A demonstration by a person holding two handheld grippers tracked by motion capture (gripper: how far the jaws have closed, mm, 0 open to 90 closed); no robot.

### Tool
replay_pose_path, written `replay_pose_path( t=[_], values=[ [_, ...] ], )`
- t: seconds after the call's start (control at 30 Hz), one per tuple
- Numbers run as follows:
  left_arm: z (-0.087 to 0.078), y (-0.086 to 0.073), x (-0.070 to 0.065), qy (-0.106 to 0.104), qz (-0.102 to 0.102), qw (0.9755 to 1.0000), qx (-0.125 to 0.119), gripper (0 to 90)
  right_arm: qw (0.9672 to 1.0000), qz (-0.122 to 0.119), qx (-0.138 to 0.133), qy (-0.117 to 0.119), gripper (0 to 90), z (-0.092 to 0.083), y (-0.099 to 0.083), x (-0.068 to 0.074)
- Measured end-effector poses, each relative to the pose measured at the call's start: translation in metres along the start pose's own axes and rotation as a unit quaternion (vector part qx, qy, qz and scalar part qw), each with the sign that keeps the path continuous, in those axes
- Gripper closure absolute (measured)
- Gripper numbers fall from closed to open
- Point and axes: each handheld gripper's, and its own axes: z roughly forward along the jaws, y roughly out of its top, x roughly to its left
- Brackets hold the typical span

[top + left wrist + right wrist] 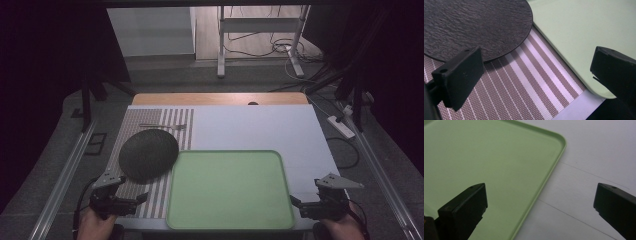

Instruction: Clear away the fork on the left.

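your left gripper (134, 201) hovers over the striped mat (150, 200), fingers wide and empty, just short of the slate plate (148, 154), whose rim overlaps the green tray (230, 222). your right gripper (300, 204), fingers wide, straddles the tray's right edge above open bench (260, 127).

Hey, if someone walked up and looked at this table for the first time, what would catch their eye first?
Most likely the big pale green tray at the near middle of the table, bare inside. Next, the dark round slate plate to its left, lying on a striped placemat with its edge overlapping the tray's corner, and a fork beyond it. The left gripper and right gripper flank the tray, both open.
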Motion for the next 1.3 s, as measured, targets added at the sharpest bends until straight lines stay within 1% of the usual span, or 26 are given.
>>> replay_pose_path(
  t=[0.17,0.47,0.57,0.83,0.9,1.0,1.13,1.23,1.3],
  values=[
    [0.001,0.001,0.000,-0.002,0.004,1.0000,-0.001,0.0,1.0000,-0.002,0.001,0.000,0.0,0.000,0.000,0.000],
    [0.005,0.009,0.001,0.003,0.020,0.9998,0.000,0.0,1.0000,-0.004,0.002,0.001,0.0,0.001,0.000,0.001],
    [0.007,0.012,0.004,-0.001,0.018,0.9998,-0.001,0.0,1.0000,-0.006,0.003,-0.001,0.0,0.001,0.000,0.001],
    [0.011,0.019,0.010,-0.001,0.014,0.9999,-0.006,0.2,1.0000,-0.008,0.003,-0.001,0.0,0.001,0.001,0.001],
    [0.013,0.022,0.014,-0.007,0.009,0.9999,-0.007,0.4,1.0000,-0.009,0.002,0.000,0.0,0.001,0.001,0.002],
    [0.016,0.024,0.018,-0.007,0.010,0.9999,0.000,0.4,1.0000,-0.009,0.003,0.000,0.0,0.001,0.001,0.002],
    [0.024,0.029,0.025,-0.011,0.017,0.9998,0.008,0.0,0.9999,-0.010,0.004,-0.001,0.0,0.002,0.001,0.002],
    [0.028,0.034,0.029,-0.009,0.023,0.9996,0.011,0.0,0.9999,-0.010,0.005,-0.001,0.0,0.002,0.001,0.002],
    [0.032,0.037,0.032,-0.009,0.022,0.9996,0.011,0.0,0.9999,-0.009,0.004,-0.001,0.0,0.002,0.001,0.002]
  ],
)
